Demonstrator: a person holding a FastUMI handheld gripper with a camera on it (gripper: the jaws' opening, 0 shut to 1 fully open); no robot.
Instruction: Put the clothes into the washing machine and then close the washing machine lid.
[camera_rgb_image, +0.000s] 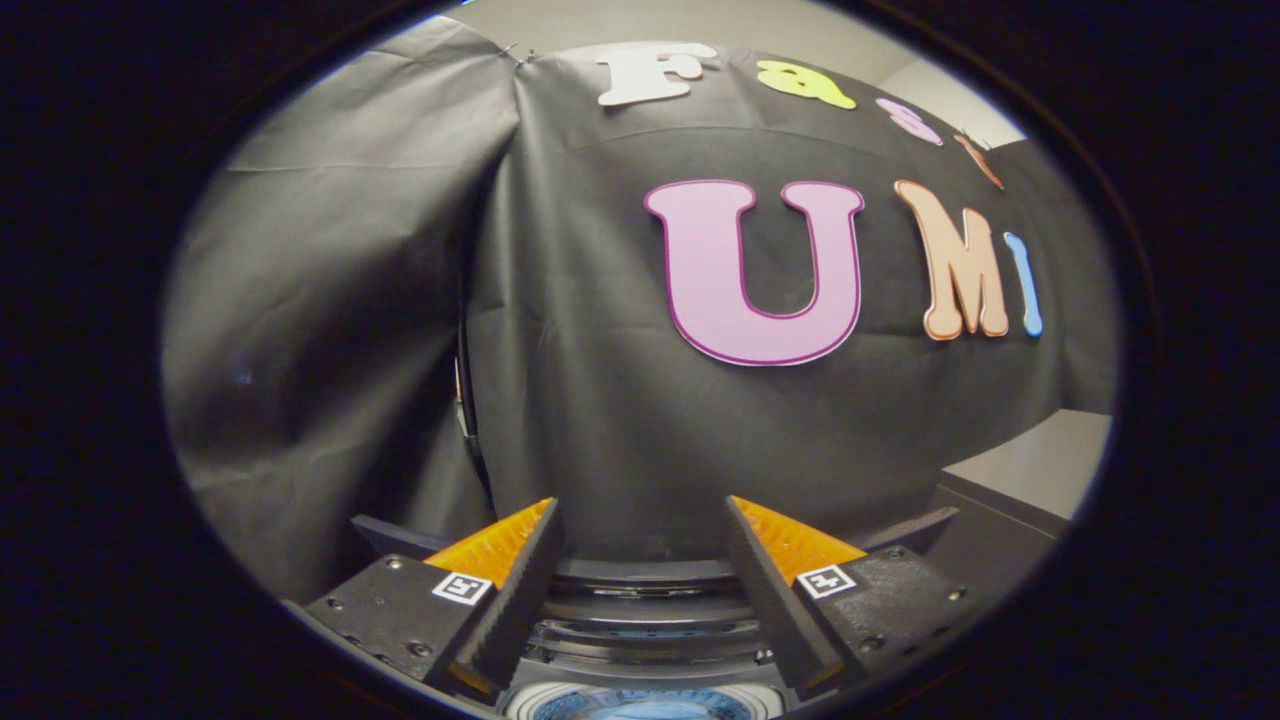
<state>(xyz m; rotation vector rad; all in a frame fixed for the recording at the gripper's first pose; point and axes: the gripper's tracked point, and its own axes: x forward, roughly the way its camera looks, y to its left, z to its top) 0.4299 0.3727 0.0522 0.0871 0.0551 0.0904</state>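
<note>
Gripper (640, 520): fingers spread wide apart, nothing between them, nothing held; both point toward the far cloth wall
Fingers (520, 590): ridged inner faces turned toward each other, each with a small square marker on its block near the base
Washing machine (645, 615): low down between the fingers and just below them; stacked dark and grey curved rims seen from above, the far edge of the rim running from one finger to the other
Drum opening (640, 706): nearest part of the machine, a pale ring with a bluish inside; too little of it shows to tell what lies in it
Clothes: cannot tell where they are
Lid: cannot tell whether it is up or down
Booth wall (600, 380): black cloth hanging just beyond the machine, with a vertical seam to the left of the fingers
Grey surface (1040, 460): flat top on the far right, beside the cloth, with a dark edge under it
</note>
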